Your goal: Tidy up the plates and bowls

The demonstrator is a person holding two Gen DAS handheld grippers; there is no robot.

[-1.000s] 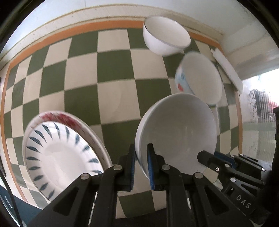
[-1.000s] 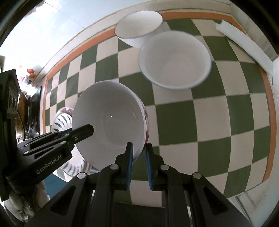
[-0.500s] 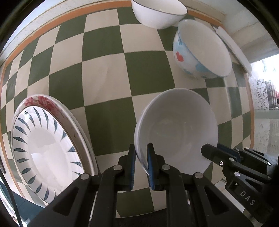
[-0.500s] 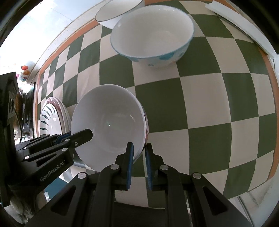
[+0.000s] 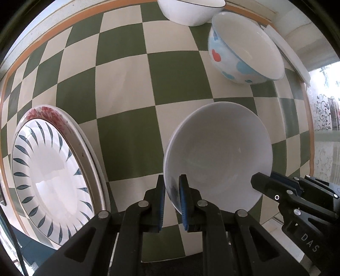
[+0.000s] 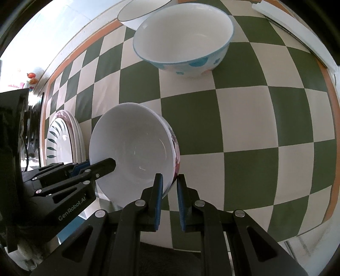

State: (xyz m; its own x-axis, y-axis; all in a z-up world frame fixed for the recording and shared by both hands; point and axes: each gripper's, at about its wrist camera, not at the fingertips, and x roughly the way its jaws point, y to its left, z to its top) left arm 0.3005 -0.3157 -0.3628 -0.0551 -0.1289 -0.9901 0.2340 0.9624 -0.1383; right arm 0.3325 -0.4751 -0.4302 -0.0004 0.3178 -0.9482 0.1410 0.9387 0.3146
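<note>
A plain white bowl [image 5: 221,148] with a floral pattern on its outside [image 6: 131,148] is held low over the checked tablecloth by both grippers. My left gripper [image 5: 171,182] is shut on the bowl's near-left rim, one pad inside and one outside. My right gripper [image 6: 170,182] is shut on the opposite rim, and it shows in the left wrist view at the lower right [image 5: 263,184]. A stack of plates [image 5: 48,176], topped by one with blue dashes, lies to the left. I cannot tell whether the bowl touches the cloth.
A bowl with blue and red spots [image 5: 244,48] [image 6: 184,40] stands beyond the held bowl. A white bowl with a dark rim [image 5: 191,10] sits behind it at the table's far edge. A white strip [image 6: 297,27] lies along the right border.
Both grippers came down with the white bowl towards the tablecloth, so the far bowls and the plate stack look nearer. Over the last half second almost nothing has shifted.
</note>
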